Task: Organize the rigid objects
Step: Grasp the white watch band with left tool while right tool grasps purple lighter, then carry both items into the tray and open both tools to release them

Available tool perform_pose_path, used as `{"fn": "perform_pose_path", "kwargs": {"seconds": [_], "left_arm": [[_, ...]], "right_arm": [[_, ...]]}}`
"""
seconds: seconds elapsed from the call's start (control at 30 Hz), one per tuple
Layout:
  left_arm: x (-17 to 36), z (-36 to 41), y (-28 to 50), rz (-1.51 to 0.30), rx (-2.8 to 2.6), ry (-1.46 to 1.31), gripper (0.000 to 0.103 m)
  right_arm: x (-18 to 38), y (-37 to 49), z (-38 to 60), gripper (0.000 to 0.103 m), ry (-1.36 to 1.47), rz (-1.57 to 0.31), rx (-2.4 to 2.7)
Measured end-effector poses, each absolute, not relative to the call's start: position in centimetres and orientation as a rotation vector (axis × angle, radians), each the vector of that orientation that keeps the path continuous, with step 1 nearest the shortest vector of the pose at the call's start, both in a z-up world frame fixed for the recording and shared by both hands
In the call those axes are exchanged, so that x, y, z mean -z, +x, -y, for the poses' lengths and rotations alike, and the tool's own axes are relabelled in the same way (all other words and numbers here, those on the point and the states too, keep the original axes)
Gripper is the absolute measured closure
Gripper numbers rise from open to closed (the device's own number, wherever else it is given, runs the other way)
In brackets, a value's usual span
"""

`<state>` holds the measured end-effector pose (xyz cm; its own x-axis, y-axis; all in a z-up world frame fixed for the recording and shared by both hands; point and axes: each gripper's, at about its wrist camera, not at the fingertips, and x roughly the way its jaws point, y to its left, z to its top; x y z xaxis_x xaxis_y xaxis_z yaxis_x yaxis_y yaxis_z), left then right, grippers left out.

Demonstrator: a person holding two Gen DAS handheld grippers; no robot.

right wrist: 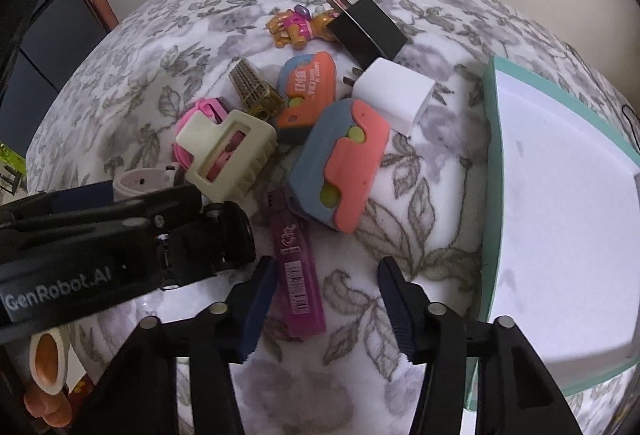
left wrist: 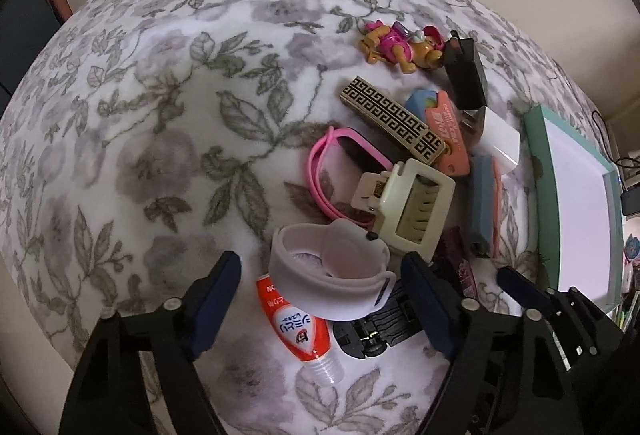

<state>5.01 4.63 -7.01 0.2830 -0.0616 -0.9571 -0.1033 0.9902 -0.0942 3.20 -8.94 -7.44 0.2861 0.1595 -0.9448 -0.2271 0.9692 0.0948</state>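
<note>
A pile of small objects lies on a floral blanket. My left gripper [left wrist: 320,291] is open, its fingers on either side of a pale pink wristband [left wrist: 332,271] that lies over an orange-and-white tube [left wrist: 294,327] and a black toy car [left wrist: 376,327]. My right gripper [right wrist: 326,299] is open and empty, low over the blanket next to a purple bar [right wrist: 298,275]. Ahead are a blue-and-coral toy car [right wrist: 340,163], a cream hair claw [right wrist: 228,155], a white charger [right wrist: 394,95], a black charger [right wrist: 368,25], an orange toy car [right wrist: 308,91] and a toy figure [right wrist: 296,23].
A teal-rimmed white tray [right wrist: 490,195] lies to the right of the pile; it also shows in the left wrist view [left wrist: 538,171]. A gold patterned bar [left wrist: 392,119] and a pink band [left wrist: 320,171] lie in the pile. The left gripper's arm [right wrist: 80,247] crosses the right wrist view.
</note>
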Motion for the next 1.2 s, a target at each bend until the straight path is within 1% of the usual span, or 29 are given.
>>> {"fn": "perform_pose_path", "kwargs": {"seconds": [0.03, 0.07, 0.1, 0.17, 0.23, 0.4, 0.5, 0.77, 0.93, 1.2], "left_arm": [[7.0, -4.5, 5.0, -1.285, -0.020, -0.143, 0.033], [7.0, -4.4, 5.0, -1.284, -0.019, -0.135, 0.040], [7.1, -4.3, 5.1, -1.283, -0.021, -0.120, 0.042], [7.1, -3.9, 5.0, -1.278, -0.021, -0.106, 0.044], [7.0, -3.8, 5.0, -1.273, -0.020, -0.114, 0.044], [6.1, -4.3, 4.5, -1.259, -0.039, -0.133, 0.045], [5.2, -4.6, 4.1, -1.249, -0.047, -0.146, 0.045], [2.0, -4.0, 3.8, -1.186, -0.076, -0.196, 0.045], [0.0, -2.7, 4.2, -1.152, -0.075, -0.199, 0.045], [-1.6, 1.6, 5.9, -1.122, -0.023, -0.181, 0.045]], "right_arm": [[7.4, 3.1, 8.8, 0.053, -0.067, -1.250, -0.262], [7.5, 3.2, 8.6, 0.058, -0.069, -1.246, -0.267], [7.4, 3.1, 8.5, 0.061, -0.069, -1.244, -0.276], [7.4, 2.9, 8.3, 0.074, -0.066, -1.241, -0.291], [7.4, 2.9, 8.0, 0.078, -0.059, -1.245, -0.303], [7.5, 2.6, 7.7, 0.080, -0.071, -1.245, -0.308], [7.1, 2.5, 8.1, 0.081, -0.029, -1.242, -0.311], [3.9, 1.5, 10.8, 0.083, 0.095, -1.171, -0.313], [2.0, 1.5, 13.4, 0.086, 0.199, -1.110, -0.283], [0.4, 2.2, 18.5, 0.086, 0.355, -1.041, -0.195]]}}
